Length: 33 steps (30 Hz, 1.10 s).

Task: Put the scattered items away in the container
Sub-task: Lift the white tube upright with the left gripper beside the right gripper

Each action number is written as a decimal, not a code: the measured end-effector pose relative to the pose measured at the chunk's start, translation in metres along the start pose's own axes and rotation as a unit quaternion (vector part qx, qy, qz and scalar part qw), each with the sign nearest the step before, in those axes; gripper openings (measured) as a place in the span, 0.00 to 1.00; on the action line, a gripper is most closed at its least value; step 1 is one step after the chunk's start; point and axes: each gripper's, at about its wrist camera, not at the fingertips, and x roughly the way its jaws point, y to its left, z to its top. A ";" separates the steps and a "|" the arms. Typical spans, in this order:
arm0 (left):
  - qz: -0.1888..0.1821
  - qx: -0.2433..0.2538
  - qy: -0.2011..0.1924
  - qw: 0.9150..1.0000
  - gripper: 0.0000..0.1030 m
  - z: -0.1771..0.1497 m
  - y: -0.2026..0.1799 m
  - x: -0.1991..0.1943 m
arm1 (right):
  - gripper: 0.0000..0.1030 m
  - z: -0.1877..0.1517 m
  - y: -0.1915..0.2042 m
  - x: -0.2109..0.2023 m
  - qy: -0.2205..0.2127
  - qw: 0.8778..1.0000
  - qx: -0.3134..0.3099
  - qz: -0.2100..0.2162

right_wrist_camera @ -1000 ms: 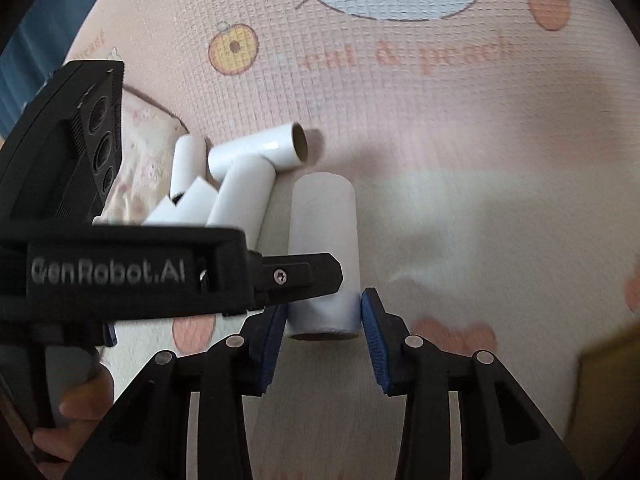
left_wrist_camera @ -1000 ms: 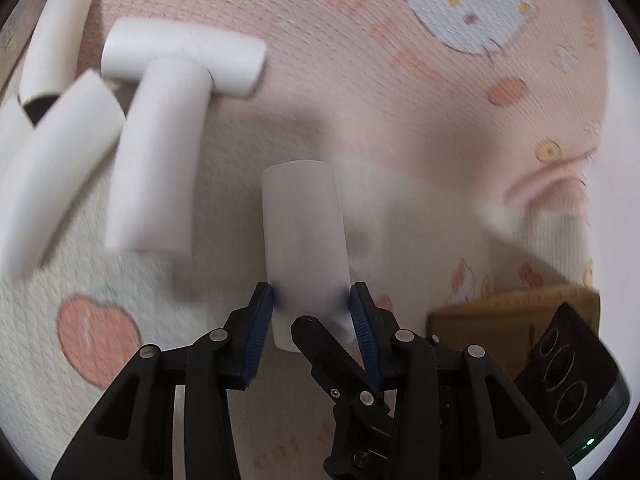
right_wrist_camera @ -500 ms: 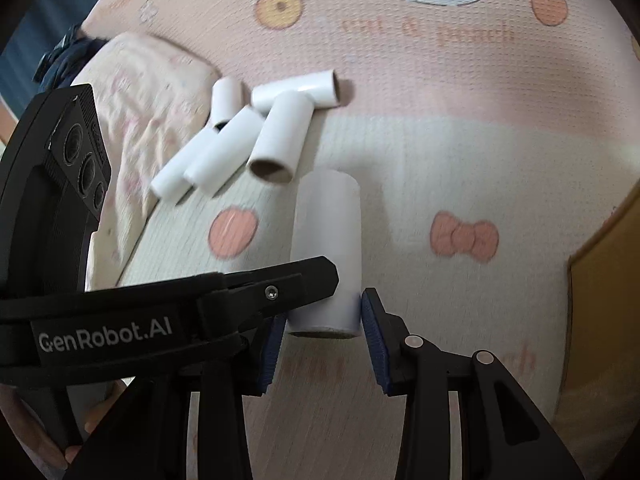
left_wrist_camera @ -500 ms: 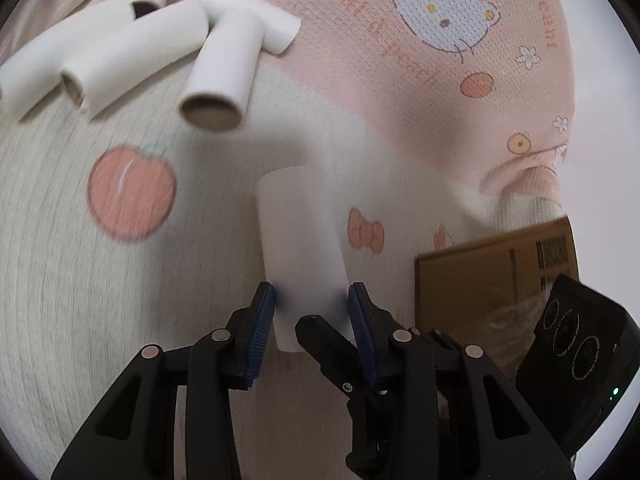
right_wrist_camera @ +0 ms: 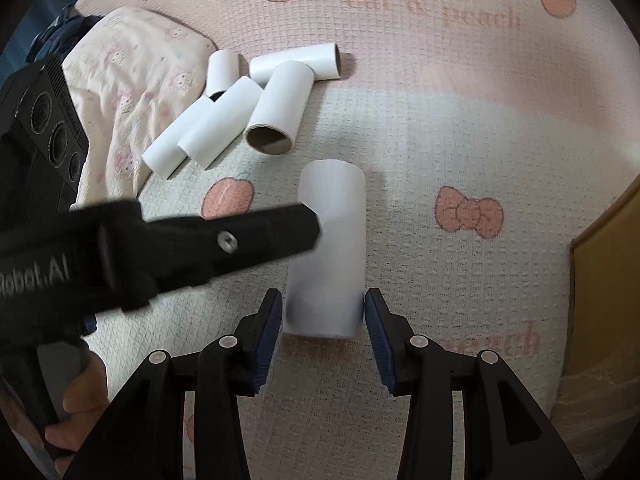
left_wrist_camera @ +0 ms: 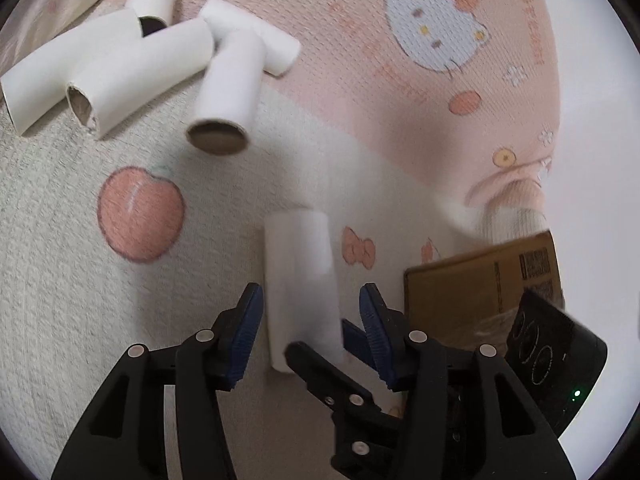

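Note:
A white cardboard tube (left_wrist_camera: 300, 284) stands between both grippers above the blanket. My left gripper (left_wrist_camera: 310, 330) has opened, with its pads clear of the tube on both sides. My right gripper (right_wrist_camera: 322, 322) is shut on the same tube (right_wrist_camera: 328, 252) at its near end. Several more white tubes (left_wrist_camera: 132, 64) lie in a loose pile at the upper left; they also show in the right wrist view (right_wrist_camera: 240, 108). A brown cardboard box (left_wrist_camera: 480, 284) sits at the right, and its edge shows in the right wrist view (right_wrist_camera: 604, 264).
The pink and cream Hello Kitty blanket (left_wrist_camera: 400, 100) covers the surface. A floral pillow (right_wrist_camera: 136, 80) lies left of the tube pile. The left gripper's body (right_wrist_camera: 120, 248) crosses the right wrist view in front of the tube.
Both grippers lifted the tube up and away from the pile, toward the box. The left gripper's jaws have now opened off the tube, leaving it in the right gripper.

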 end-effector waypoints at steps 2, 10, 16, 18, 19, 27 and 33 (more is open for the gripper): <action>-0.007 -0.006 0.001 1.000 0.53 0.004 0.004 0.003 | 0.39 0.002 -0.002 0.002 0.001 1.000 0.003 0.003; -0.032 -0.010 0.026 0.999 0.52 0.011 0.005 0.020 | 0.39 0.010 -0.001 0.008 -0.003 1.000 -0.002 0.005; -0.017 -0.005 0.026 1.000 0.42 0.011 0.003 0.024 | 0.39 0.010 -0.005 0.013 0.003 1.000 0.015 0.019; -0.018 -0.013 0.028 0.999 0.42 0.010 0.006 0.026 | 0.39 0.010 -0.005 0.014 0.005 1.000 0.018 0.025; -0.021 -0.018 0.029 0.999 0.42 0.011 0.007 0.026 | 0.39 0.010 -0.005 0.015 0.005 1.000 0.018 0.025; -0.027 -0.040 0.031 0.998 0.46 0.009 0.008 0.031 | 0.38 0.009 -0.008 0.013 0.000 0.999 0.022 0.034; -0.038 -0.026 0.018 0.999 0.46 0.002 -0.013 0.014 | 0.38 0.004 -0.005 -0.010 -0.014 0.999 0.018 0.029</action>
